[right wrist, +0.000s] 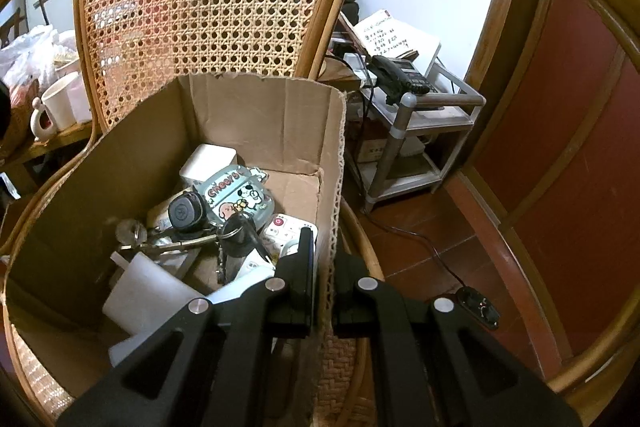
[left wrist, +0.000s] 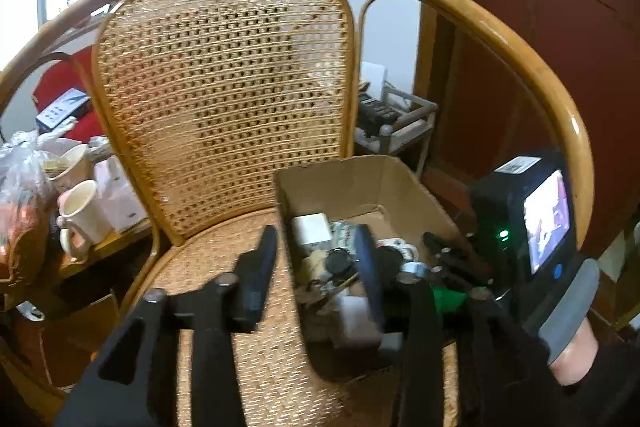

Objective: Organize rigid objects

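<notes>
A cardboard box (right wrist: 256,123) stands on the seat of a rattan chair (left wrist: 224,87). It holds several small things: a white charger (right wrist: 208,161), a cartoon case (right wrist: 236,197), a black round fob with keys (right wrist: 186,217), a white remote (right wrist: 286,229). My right gripper (right wrist: 324,267) is shut on the box's right wall (right wrist: 332,211), one finger inside, one outside. My left gripper (left wrist: 316,267) is open, straddling the box's left wall (left wrist: 292,223) without closing on it. The box also shows in the left wrist view (left wrist: 372,183).
A side table with mugs (left wrist: 82,215) and plastic bags stands left of the chair. A metal rack with a telephone (right wrist: 400,75) stands to the right. A dark red door (left wrist: 560,27) is behind. A cord with a switch (right wrist: 478,307) lies on the floor.
</notes>
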Demonstrator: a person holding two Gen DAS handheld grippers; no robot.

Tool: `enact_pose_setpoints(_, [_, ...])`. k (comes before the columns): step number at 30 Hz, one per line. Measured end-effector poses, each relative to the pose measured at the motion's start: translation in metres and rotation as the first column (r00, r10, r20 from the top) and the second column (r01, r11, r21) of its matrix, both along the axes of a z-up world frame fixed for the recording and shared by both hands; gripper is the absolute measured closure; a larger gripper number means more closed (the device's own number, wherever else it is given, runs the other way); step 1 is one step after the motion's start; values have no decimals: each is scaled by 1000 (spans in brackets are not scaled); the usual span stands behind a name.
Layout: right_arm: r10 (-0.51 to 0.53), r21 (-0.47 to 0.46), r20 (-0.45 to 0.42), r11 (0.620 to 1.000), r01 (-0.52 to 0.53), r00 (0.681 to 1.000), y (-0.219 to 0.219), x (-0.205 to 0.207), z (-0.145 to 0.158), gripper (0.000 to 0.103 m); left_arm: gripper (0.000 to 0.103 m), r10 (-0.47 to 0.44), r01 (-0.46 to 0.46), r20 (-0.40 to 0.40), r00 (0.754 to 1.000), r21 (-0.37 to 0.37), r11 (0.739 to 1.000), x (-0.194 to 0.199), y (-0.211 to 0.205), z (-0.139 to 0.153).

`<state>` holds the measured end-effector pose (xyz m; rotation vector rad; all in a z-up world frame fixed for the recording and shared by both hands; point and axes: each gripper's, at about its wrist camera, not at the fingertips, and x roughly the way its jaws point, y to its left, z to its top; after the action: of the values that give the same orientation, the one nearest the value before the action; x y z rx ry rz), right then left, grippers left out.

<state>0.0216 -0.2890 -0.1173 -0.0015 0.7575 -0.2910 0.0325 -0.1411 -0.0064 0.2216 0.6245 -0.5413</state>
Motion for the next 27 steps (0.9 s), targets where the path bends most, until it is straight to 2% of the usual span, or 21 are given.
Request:
enact_pose_setpoints(1, [1, -1, 1, 1000, -1, 1000, 0, 0, 0, 95, 41, 19, -19, 20, 1000, 10, 1000, -1, 4, 1])
enact_pose_setpoints(2, [1, 0, 4, 1000, -1, 1000, 1, -1, 0, 95, 32, 35, -36, 43, 998, 18, 999, -3, 7, 3])
enact_pose_setpoints(6, [-3, -8, 3, 1000, 3, 1000, 4, -3, 4, 93, 20, 89, -97, 134, 987, 60, 993, -13, 23, 12])
enact_pose_setpoints(7, [1, -7, 4, 1000, -1, 1000, 6, -4, 6, 88, 16, 101, -111, 141, 985, 61, 992, -13, 27, 13])
enact_pose_setpoints(9, [34, 10, 33, 999, -35, 999, 11, -8, 12, 66, 9, 134, -143, 144, 980, 52, 988, -12, 38, 14])
enact_pose_setpoints(10, [43, 9, 50, 999, -44, 998, 14, -11, 16, 63, 7, 144, -152, 142, 979, 48, 987, -11, 43, 14])
enact_pose_setpoints(15, [64, 21, 138, 998, -67, 988, 26, -28, 38, 46, 3, 207, -212, 135, 969, 23, 977, -11, 70, 18])
enact_pose_setpoints(17, [97, 24, 200, 994, -104, 975, 32, -40, 52, 34, 0, 229, -233, 143, 963, 8, 973, -13, 80, 20])
enact_pose_setpoints(19, [140, -13, 261, 990, -141, 955, 44, -54, 64, 24, 0, 246, -248, 151, 957, -6, 969, -16, 90, 23])
enact_pose_setpoints(20, [168, -49, 294, 986, -160, 941, 53, -64, 72, 13, 0, 250, -251, 151, 956, -12, 968, -18, 94, 23])
enact_pose_setpoints(22, [195, -90, 326, 981, -175, 925, 64, -77, 81, 0, 0, 255, -254, 151, 955, -26, 967, -23, 103, 24])
enact_pose_setpoints(25, [229, -134, 359, 972, -193, 905, 81, -102, 92, 0, 0, 274, -271, 160, 948, -40, 962, -33, 117, 24])
enact_pose_setpoints(27, [250, -122, 359, 968, -220, 899, 87, -112, 94, 0, 0, 291, -288, 172, 941, -45, 957, -40, 124, 23])
